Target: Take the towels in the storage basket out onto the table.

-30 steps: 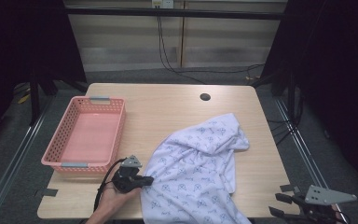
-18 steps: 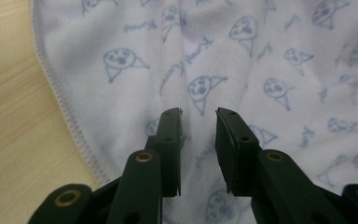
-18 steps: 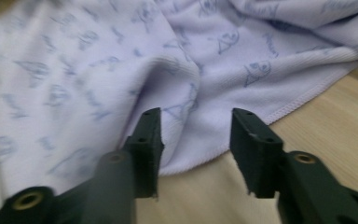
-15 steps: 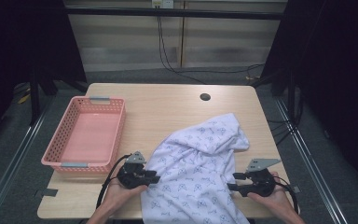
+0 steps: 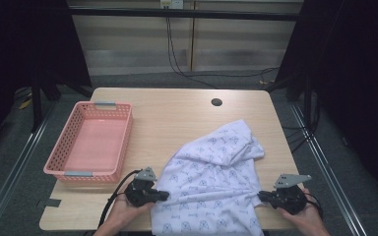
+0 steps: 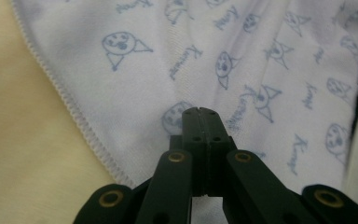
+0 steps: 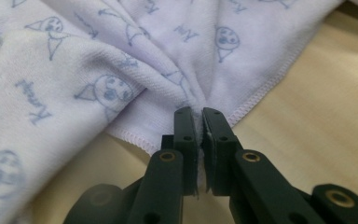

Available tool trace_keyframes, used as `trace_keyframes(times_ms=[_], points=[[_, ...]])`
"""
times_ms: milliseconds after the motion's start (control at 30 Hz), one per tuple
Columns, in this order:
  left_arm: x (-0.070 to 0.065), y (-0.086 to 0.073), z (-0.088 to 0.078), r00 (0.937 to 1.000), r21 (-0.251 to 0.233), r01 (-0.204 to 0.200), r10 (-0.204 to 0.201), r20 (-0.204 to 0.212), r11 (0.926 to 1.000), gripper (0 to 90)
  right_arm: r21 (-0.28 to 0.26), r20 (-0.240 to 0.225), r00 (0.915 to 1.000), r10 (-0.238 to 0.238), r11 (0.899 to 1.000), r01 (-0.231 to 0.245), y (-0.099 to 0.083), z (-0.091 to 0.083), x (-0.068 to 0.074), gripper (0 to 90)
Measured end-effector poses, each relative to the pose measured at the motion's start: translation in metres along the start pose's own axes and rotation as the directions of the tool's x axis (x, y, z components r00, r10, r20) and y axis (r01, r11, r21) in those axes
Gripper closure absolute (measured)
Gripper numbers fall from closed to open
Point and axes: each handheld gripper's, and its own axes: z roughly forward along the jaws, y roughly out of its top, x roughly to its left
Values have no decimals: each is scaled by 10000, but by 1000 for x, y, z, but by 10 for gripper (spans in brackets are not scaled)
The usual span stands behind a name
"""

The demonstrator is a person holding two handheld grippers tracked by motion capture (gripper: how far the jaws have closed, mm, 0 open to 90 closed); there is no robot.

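Black fingers, two on each gripper, are the closest things to the work. In the left gripper view the left gripper has its fingers pressed flat together with no gap between them, and they lie over the white cloth a little way in from its stitched hem; whether a fold of fabric is pinched beneath the tips I cannot tell. In the right gripper view the right gripper has just been closing: its fingers stand nearly together with a bunched bit of the cloth's edge squeezed between them, and gathers fan out from that pinch.

From the high view there is one cloth, white with small blue cat faces and lettering, spread rumpled over the near right part of the table and running to its near edge. The left gripper sits at the cloth's left border, the right gripper at its right border, each held in a hand, with the fabric between them.

One pink basket stands on the left of the table, just beyond the left gripper and apart from the cloth. One dark round hole marks the far part of the tabletop. Nothing lies between the fingers and the cloth.
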Motion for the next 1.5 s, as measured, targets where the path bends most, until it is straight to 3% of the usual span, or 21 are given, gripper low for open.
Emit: trace_keyframes(times_ms=[100, 133, 233, 267, 367, 400, 433, 567, 633, 667, 733, 767, 800, 867, 1033, 1133, 1233, 1267, 1367, 1467, 1500], points=[[-14, -9, -4, 9991, 332, -251, 239, 361, 9991, 900, 156, -380, 9991, -175, 9997, 181, -5, -7, 7, 842], [-24, -16, -9, 9964, 616, -343, 294, 797, 9975, 900, 66, -637, 9974, -337, 9994, 342, -6, -11, 13, 812], [-27, -15, -13, 9972, 416, -487, 462, 591, 9979, 853, -294, -615, 9975, -361, 9990, 343, -4, -19, 18, 727], [-21, -8, -11, 9976, 73, -316, 311, 624, 9995, 787, -822, -447, 9986, -269, 9963, 232, 1, -24, 19, 647], [-12, 5, -6, 9986, -103, -479, 481, 198, 9988, 758, -1045, -246, 9995, -199, 9944, 172, 9, -24, 14, 637], [1, 20, 1, 9998, -661, -217, 217, -14, 9976, 748, -1273, -202, 9998, -29, 9919, 3, 20, -16, 6, 615], [1, 20, 1, 9998, -661, -217, 217, -14, 9976, 744, -1274, -165, 9999, -29, 9919, 8, 26, -11, 2, 611], [21, 52, 15, 9988, -1288, -246, 190, -443, 9914, 684, -1088, -110, 9999, -3, 9941, -9, 42, 10, -8, 575], [31, 62, 24, 9994, -1548, -191, 143, -322, 9878, 628, -964, -152, 9998, -129, 9953, 114, 50, 23, -12, 551], [35, 66, 31, 9981, -1454, -79, -11, -616, 9893, 626, -878, -220, 9997, -84, 9961, 64, 52, 30, -14, 541], [38, 68, 44, 9959, -860, -337, 262, -870, 9957, 646, -539, -58, 9997, -236, 9983, 233, 57, 44, -15, 541], [38, 68, 44, 9959, -860, -337, 262, -870, 9957, 682, -539, -58, 9997, -236, 9983, 233, 57, 44, -15, 541], [37, 65, 47, 9940, -804, -436, 352, -1033, 9958, 760, -139, 261, 9989, -396, 9991, 400, 56, 51, -12, 608], [37, 59, 42, 9921, -431, -549, 496, -1154, 9976, 874, -222, 232, 9990, -394, 9990, 399, 53, 51, -9, 678], [31, 42, 26, 9926, -309, -397, 359, -1162, 9987, 889, -107, 313, 9985, -452, 9989, 456, 49, 46, -5, 792], [16, 17, 5, 9967, -25, -64, 62, -808, 10000, 890, 8, -18, 9986, -532, 9986, 532, 40, 37, 1, 845], [4, 6, -1, 9977, 105, -87, 94, -679, 9999, 888, 62, -329, 9982, -492, 9988, 494, 33, 31, 7, 847], [-11, -4, -7, 9994, 410, -185, 197, -282, 9990, 886, 184, -512, 9965, -663, 9976, 674, 28, 26, 16, 847], [-21, -10, -10, 9995, 518, -308, 307, 34, 9982, 829, 208, -781, 9935, -823, 9962, 842, 23, 21, 25, 830], [-22, -8, -14, 9990, -195, -270, 277, 344, 9994, 767, 164, -803, 9931, -851, 9961, 866, 18, 16, 33, 743], [-19, -3, -16, 9993, -456, -300, 309, 190, 9985, 739, -49, -696, 9943, -811, 9967, 809, 20, 14, 31, 710]])
